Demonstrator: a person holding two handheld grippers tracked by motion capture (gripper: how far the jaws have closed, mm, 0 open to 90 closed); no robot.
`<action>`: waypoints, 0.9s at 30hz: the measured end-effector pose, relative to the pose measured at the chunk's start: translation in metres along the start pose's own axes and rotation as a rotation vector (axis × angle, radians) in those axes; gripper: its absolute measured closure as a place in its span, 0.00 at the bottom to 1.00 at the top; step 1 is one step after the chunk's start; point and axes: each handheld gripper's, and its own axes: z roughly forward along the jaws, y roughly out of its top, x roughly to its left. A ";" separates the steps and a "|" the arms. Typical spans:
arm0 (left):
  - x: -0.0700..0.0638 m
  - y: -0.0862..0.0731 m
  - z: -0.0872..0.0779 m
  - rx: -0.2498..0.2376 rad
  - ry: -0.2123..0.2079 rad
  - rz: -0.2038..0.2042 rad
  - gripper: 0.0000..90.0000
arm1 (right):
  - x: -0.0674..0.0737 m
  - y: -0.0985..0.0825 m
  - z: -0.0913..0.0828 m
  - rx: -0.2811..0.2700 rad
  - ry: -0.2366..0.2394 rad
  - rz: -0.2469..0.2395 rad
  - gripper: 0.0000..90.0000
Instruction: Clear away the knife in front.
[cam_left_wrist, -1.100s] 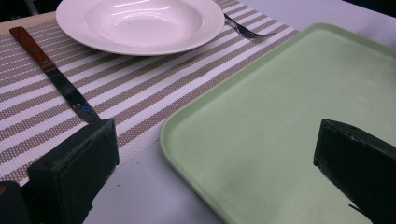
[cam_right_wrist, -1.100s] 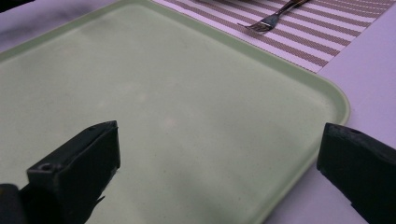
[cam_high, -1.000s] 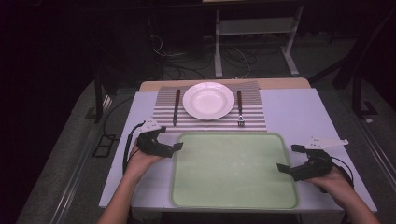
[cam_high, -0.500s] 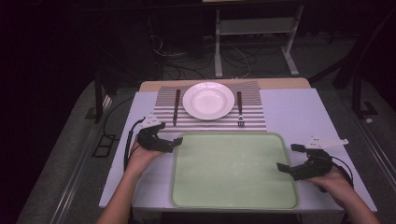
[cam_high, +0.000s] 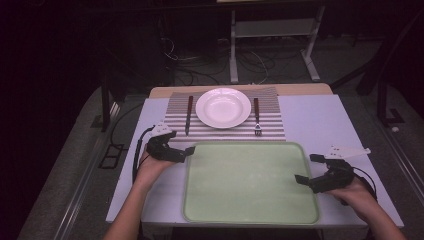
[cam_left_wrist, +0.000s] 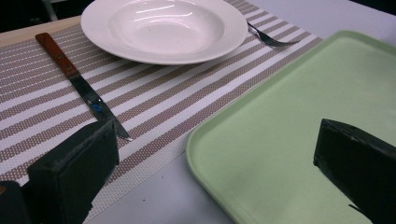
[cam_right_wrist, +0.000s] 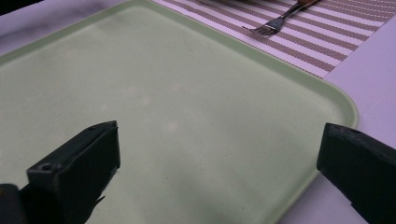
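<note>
Both the left gripper (cam_high: 186, 151) and right gripper (cam_high: 307, 168) gape empty beside the tray (cam_high: 250, 215); a careless reach might knock the knife (cam_high: 188, 114).

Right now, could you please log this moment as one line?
left tool: open, tray corner | right tool: open, tray edge | plate: empty

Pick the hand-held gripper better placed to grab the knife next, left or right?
Left. The left hand-held gripper sits open near the knife, by the tray's near-left corner; the blade tip lies just past its jaw. The right hand-held gripper is across the tray, nearer the fork.
</note>
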 end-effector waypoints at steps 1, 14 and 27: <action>0.001 0.001 0.001 -0.002 0.000 -0.005 0.00 | 0.000 0.000 0.000 0.000 0.000 0.001 0.00; 0.008 0.010 0.012 -0.012 0.021 -0.010 0.00 | -0.001 0.000 0.000 -0.002 -0.003 0.004 0.00; 0.017 0.018 0.022 -0.019 0.042 -0.017 0.00 | -0.001 0.000 -0.001 -0.006 -0.004 0.005 0.00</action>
